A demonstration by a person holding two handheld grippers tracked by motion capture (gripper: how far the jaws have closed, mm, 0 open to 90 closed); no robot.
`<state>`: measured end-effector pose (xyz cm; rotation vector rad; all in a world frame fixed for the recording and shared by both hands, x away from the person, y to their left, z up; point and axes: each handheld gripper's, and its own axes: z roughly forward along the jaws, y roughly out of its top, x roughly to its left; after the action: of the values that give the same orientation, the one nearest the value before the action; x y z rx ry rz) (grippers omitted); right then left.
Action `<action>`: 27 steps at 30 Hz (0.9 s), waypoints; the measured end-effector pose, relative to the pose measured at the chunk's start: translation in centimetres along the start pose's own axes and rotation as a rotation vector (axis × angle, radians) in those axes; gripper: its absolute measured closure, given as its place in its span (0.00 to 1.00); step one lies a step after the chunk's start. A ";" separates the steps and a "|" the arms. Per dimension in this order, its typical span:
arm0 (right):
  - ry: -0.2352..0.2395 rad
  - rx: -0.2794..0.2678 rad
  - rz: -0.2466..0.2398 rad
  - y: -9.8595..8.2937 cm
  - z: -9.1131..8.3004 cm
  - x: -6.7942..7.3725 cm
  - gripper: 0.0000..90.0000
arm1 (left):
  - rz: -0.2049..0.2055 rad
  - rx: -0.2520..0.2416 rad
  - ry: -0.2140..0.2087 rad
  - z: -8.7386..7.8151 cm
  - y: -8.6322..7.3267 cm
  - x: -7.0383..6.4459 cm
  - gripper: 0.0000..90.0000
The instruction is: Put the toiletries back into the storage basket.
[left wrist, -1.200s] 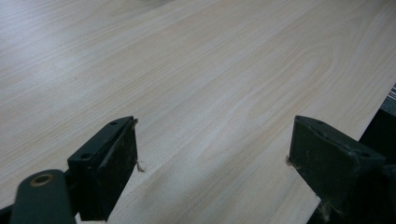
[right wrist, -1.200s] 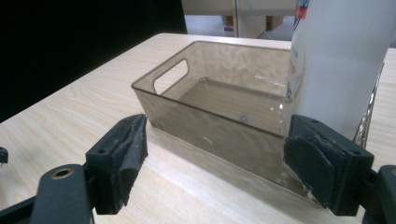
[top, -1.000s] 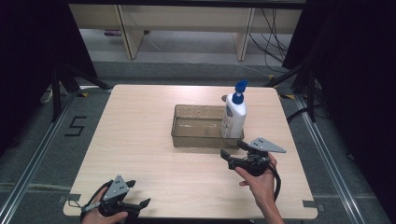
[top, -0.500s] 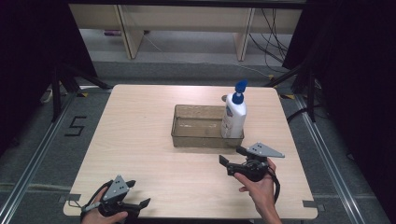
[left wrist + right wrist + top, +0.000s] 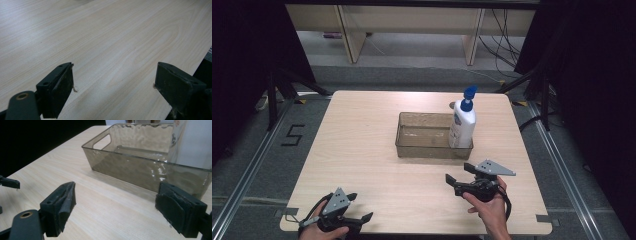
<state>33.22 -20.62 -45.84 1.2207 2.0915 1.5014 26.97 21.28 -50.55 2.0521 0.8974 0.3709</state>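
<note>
At the near left corner of the light wooden table (image 5: 362, 145), my left gripper (image 5: 357, 220) sits low in my left hand (image 5: 319, 231), its jaws spread wide with nothing between them. In the left gripper view the same two black jaws stand far apart over bare wood grain, with the table's edge just beyond the right-hand jaw. Toward the middle of the table lies a clear, smoke-tinted plastic bin (image 5: 424, 150), rectangular, with its long side facing me; in the right gripper view its rippled walls and a cut-out handle (image 5: 102, 141) at the left end show plainly. Inside that bin, at its right end, a white pump bottle (image 5: 462, 125) with a blue pump head (image 5: 469, 97) stands upright against the near wall; in the right gripper view its white body (image 5: 192, 145) rises behind the bin's front wall (image 5: 150, 172) at the upper right. Just in front of the bin's right half, my right gripper (image 5: 457, 180) rests in my right hand (image 5: 487, 210), the grey three-cornered plate (image 5: 492, 167) on top. Its jaws are released and wide apart, holding nothing, and they face the bin's near wall, close to it but not touching.
</note>
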 end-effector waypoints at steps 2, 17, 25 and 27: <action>-0.007 0.019 -0.003 -0.1 -0.2 0.1 0.19 | -0.015 -0.015 -0.006 0.1 0.0 -0.1 0.17; 0.014 0.034 0.015 -1.4 -0.5 0.9 0.19 | -0.001 -0.001 -0.003 0.0 0.0 0.0 0.17; 0.036 0.032 0.015 -2.0 -1.1 0.9 0.18 | -0.015 -0.014 -0.006 0.1 0.0 -0.1 0.17; 0.037 0.024 0.003 -2.2 -1.2 0.8 0.18 | -0.015 -0.014 -0.006 0.1 0.0 -0.1 0.17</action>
<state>30.92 -21.02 -47.07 1.2142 2.1377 1.5154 26.94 21.13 -50.63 2.0317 0.9037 0.3618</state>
